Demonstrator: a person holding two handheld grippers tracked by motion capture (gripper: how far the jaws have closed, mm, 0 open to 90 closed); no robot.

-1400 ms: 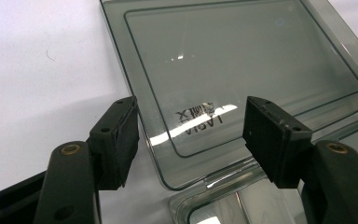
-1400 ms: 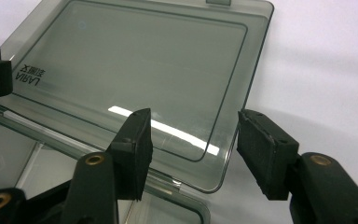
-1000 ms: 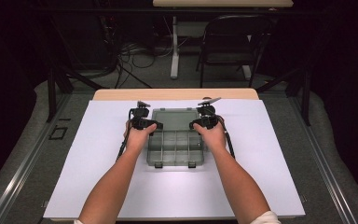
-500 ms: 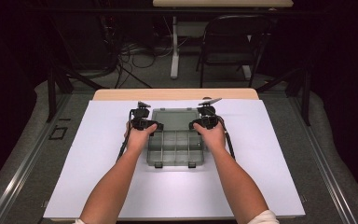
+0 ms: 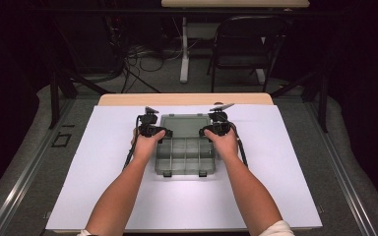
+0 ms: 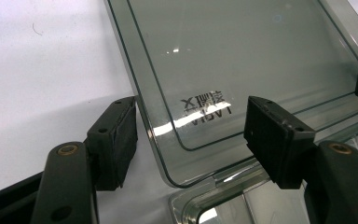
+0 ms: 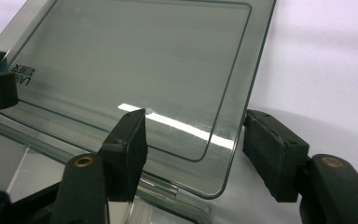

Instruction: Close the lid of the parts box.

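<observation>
White table (image 5: 103, 187) in a dark room; clear compartment box (image 5: 184, 155) sits mid-table, its lid (image 6: 242, 70) swung back. Left gripper (image 6: 189, 135) and right gripper (image 7: 193, 142) straddle lid corners, jaws spread, gripping nothing. Uneven closing could slip off slick plastic, twist hinge.

Printed in black on the clear lid (image 6: 242, 60) of the organizer box (image 5: 185, 152), near one of its corners: two lines, the upper of three characters, roughly "X" followed by two Chinese-style signs, not legible for certain; the lower seemingly mirrored Latin letters. Same marking at the left edge of the lid (image 7: 135, 60) in the right gripper view, reversed, lower line perhaps "LARGE", uncertain.
</observation>
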